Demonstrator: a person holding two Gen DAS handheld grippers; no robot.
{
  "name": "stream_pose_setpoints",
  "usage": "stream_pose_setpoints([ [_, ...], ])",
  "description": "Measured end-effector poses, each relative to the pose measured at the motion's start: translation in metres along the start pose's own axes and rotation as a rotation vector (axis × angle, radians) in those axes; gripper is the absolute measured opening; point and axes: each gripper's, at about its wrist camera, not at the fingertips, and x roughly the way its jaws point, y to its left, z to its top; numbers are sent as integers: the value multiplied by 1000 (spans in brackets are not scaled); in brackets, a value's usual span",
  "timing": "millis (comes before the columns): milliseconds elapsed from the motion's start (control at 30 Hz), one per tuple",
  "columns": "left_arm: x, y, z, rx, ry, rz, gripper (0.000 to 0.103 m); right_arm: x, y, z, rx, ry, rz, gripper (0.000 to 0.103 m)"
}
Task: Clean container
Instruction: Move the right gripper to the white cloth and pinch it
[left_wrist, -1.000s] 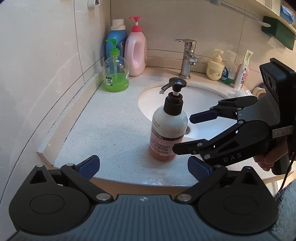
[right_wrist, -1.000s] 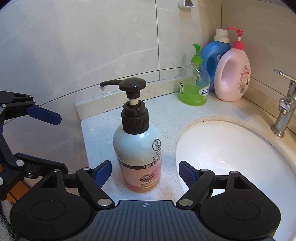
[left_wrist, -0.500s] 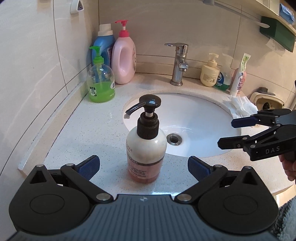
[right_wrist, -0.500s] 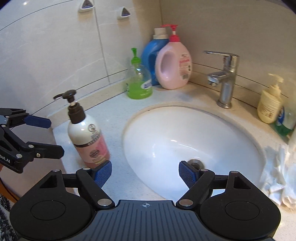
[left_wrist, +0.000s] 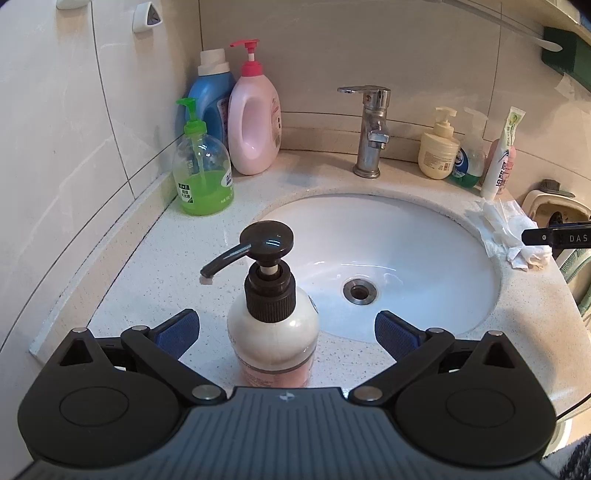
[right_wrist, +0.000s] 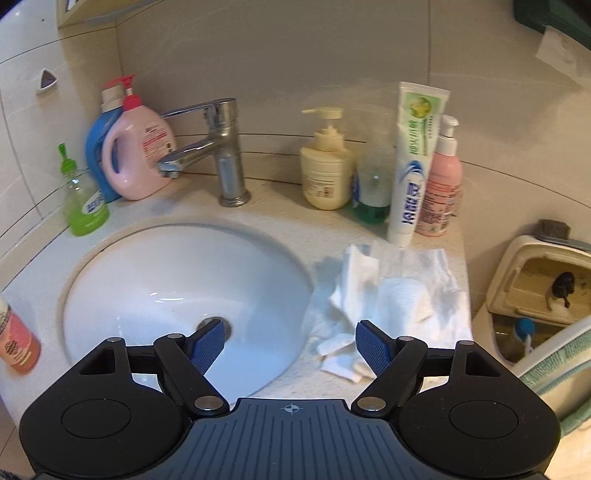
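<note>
Step in hand: approach, nothing gripped. The pump bottle (left_wrist: 272, 332) stands upright at the counter's (left_wrist: 140, 258) front left edge, between the spread fingers of the left gripper (left_wrist: 287, 328), untouched. The right gripper (right_wrist: 290, 345), also spread, hovers level over the crumpled tissue (right_wrist: 399, 291) near the right edge. Judged next: clamp bottle, pinch tissue.
</note>
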Motion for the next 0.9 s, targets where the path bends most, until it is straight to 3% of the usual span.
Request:
stream_pose_setpoints([
  [267,3,-7,1,-16,21,19,103,22,-54,11,114,9,-125,73],
  [400,1,-9,3,-33,14,25,103,38,-69,13,137,17,-147,68],
  [600,-3,-12,3,-34,12,37,103,67,-71,10,124,94,-110,48],
  [667,-4,-13,3,-32,15,41,103,73,-72,5,129,119,-104,36],
  [800,-5,-15,3,-32,9,49,103,73,-76,0,165,107,-77,32],
  [867,-6,-17,3,-29,5,50,103,71,-78,0,177,106,-56,22],
  [900,-6,-17,4,-24,2,50,103,70,-78,1,181,105,-52,22],
])
